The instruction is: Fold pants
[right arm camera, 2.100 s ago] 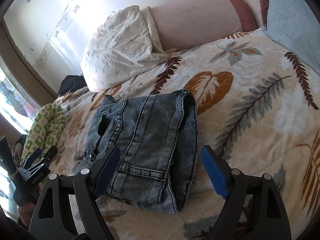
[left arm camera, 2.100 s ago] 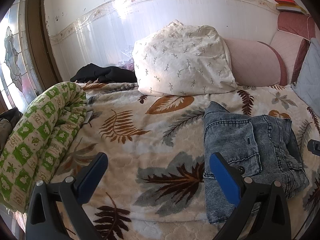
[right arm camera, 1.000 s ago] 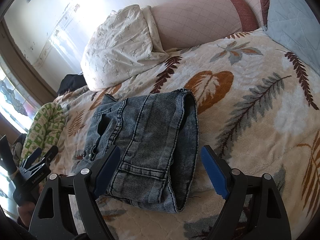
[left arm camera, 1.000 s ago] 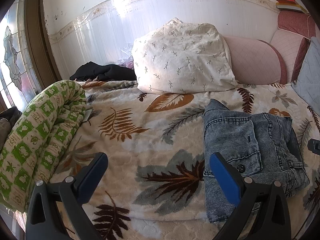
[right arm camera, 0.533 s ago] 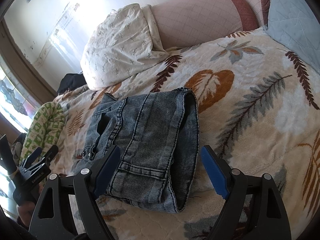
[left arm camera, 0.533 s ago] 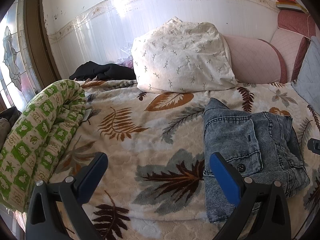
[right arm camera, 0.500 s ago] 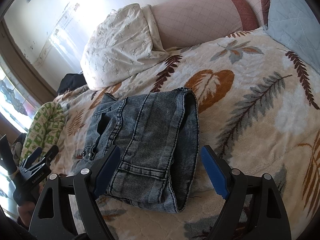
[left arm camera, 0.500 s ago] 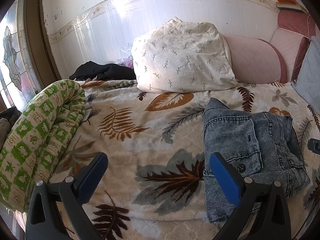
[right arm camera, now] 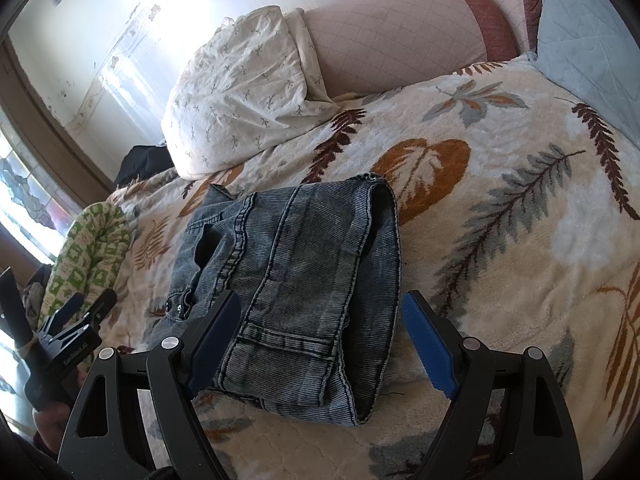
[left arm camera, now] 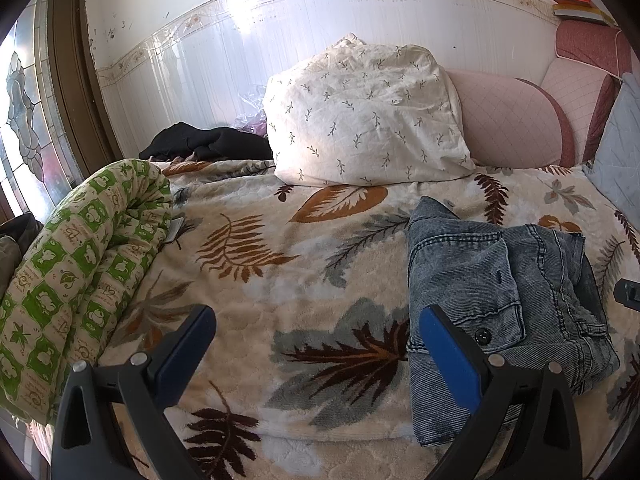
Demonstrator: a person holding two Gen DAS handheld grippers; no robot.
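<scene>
Both black two-finger grippers with blue pads, left [left arm camera: 316, 344] and right [right arm camera: 320, 326], hung wide open and empty; nothing had shifted over the last seconds. Just beyond lay the grey-blue washed denim pants [right arm camera: 296, 276], a compact folded bundle on the leaf-patterned fleece blanket [left arm camera: 280, 264]. Folding looked finished. Farther off: white sprigged pillow [left arm camera: 364, 116].
</scene>
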